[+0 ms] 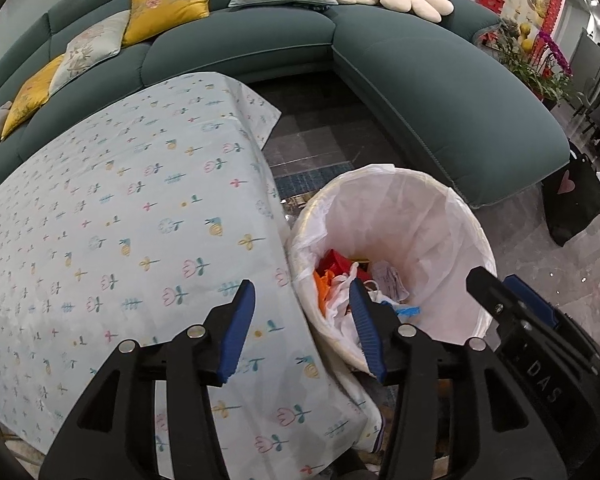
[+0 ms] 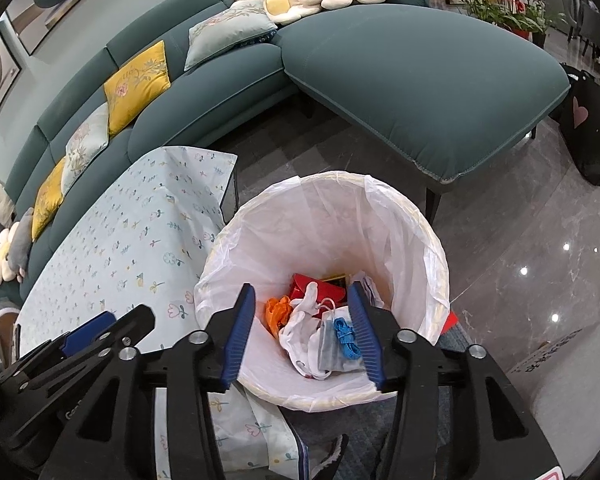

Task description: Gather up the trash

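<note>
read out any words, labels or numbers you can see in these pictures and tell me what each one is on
"DAS": on the black body of the right gripper, in the left wrist view.
"Gen": partial, cut off, on the left gripper body.
Dark characters on a pale object by the floor: too blurred to read.

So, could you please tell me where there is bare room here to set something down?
The floral tablecloth is bare from the sofa side to the edge beside the trash bin. The grey floor right of the bin is also free. It is crowded in the bin's bottom, where the orange scrap, red packet and white bags pile up.
</note>
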### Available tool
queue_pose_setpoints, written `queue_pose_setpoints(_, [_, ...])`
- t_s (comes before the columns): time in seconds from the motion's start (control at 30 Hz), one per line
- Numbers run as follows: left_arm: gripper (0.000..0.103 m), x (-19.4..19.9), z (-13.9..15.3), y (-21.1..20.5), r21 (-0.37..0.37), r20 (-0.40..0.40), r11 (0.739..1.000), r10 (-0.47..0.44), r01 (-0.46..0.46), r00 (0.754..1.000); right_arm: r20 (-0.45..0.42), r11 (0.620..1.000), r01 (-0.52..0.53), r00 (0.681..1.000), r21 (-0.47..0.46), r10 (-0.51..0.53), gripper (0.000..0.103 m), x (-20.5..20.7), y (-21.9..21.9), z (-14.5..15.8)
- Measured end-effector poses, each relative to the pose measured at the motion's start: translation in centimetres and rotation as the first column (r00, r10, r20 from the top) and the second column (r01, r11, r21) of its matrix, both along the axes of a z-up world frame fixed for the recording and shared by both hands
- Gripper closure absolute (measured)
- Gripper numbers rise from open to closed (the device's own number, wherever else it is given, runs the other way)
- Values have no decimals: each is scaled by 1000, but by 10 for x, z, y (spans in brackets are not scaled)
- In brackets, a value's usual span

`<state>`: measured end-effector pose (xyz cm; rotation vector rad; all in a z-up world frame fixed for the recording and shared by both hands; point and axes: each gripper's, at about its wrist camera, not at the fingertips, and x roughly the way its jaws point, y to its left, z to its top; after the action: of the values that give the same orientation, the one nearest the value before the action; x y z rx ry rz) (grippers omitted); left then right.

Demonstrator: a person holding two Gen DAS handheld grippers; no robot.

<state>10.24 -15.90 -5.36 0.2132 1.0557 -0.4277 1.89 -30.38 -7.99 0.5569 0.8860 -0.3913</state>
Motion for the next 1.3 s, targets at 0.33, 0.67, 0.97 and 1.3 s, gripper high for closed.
queue_pose_setpoints(0.33, [45, -14, 12, 28, 14, 40, 999, 38, -38, 998, -1, 999, 0, 1000, -49, 0, 28, -10, 11, 13])
queue_pose_setpoints(0.67, [33, -36, 22, 54, 27, 77, 997, 66, -68, 995, 4, 998, 47, 999, -31, -47, 24, -42, 18, 31])
queue_pose_setpoints(0.97, [31, -53, 29, 68, 40, 118, 996, 69, -74, 991, -15, 995, 64, 998, -70, -65, 19, -59, 38, 44])
queue_pose_setpoints(1.3, [23, -61, 31, 83, 50, 133, 994, 93, -101, 987, -54, 991, 43, 997, -128, -50, 17, -71, 58, 51])
